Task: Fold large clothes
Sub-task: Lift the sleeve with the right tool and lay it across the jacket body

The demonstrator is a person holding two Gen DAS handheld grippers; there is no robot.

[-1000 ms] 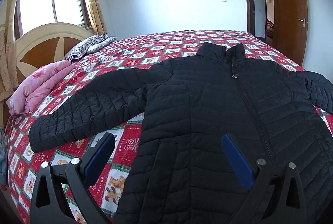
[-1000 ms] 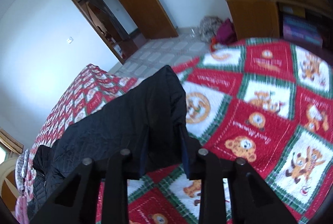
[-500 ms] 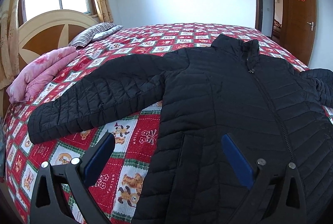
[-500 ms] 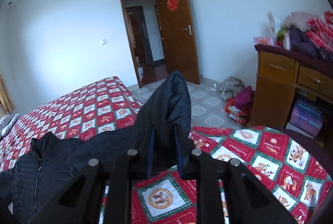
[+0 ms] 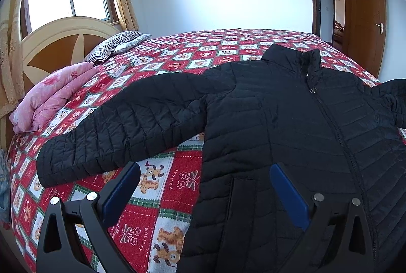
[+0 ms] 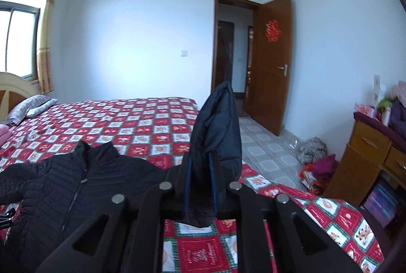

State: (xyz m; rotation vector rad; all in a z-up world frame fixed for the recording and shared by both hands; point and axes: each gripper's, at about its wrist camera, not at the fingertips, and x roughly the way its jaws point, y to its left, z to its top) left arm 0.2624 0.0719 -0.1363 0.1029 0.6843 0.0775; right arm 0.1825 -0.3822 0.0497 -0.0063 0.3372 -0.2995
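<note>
bed (image 5: pixel 223 49) carries jacket (image 5: pixel 291 125) laid flat, zipped. left gripper (image 5: pixel 203 186) hovers above its hem, fingers spread. right gripper (image 6: pixel 200 184) clamps raised sleeve (image 6: pixel 218 131).

The word "HOLIDAY" is printed on red squares of the bedspread (image 5: pixel 177 186) in the left wrist view. A red double-happiness character hangs on the wooden door (image 6: pixel 272 44). Other print is illegible.
</note>
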